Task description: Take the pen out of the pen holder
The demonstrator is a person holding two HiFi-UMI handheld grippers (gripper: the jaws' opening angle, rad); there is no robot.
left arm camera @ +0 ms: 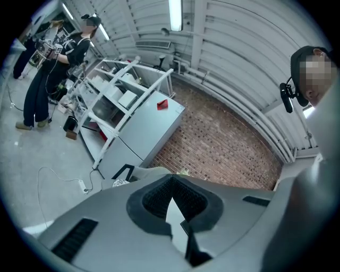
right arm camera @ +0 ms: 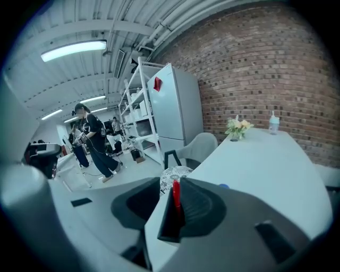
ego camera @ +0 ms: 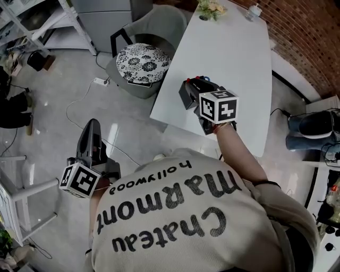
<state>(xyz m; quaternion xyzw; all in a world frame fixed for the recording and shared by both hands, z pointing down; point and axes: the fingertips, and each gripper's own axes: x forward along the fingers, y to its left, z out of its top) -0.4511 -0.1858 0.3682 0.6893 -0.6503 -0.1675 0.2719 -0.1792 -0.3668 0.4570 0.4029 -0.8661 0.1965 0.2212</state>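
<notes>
My right gripper (ego camera: 187, 89) hovers over the near left edge of the white table (ego camera: 228, 48). In the right gripper view a red pen (right arm camera: 176, 194) stands upright between the jaws of the right gripper (right arm camera: 167, 187), lying against the right jaw. A gap of white table (right arm camera: 255, 159) shows between the pen and the left jaw. A red bit of the pen (ego camera: 201, 78) peeks out at the gripper's top. My left gripper (ego camera: 91, 126) hangs over the floor at my left side, its jaws (left arm camera: 172, 180) meeting at the tips with nothing in them. No pen holder is in view.
A vase of flowers (ego camera: 211, 8) and a bottle (ego camera: 254, 10) stand at the table's far end. A grey chair with a patterned cushion (ego camera: 141, 64) sits left of the table. A cable and power strip (ego camera: 98, 81) lie on the floor. People (left arm camera: 37, 79) stand by shelves far off.
</notes>
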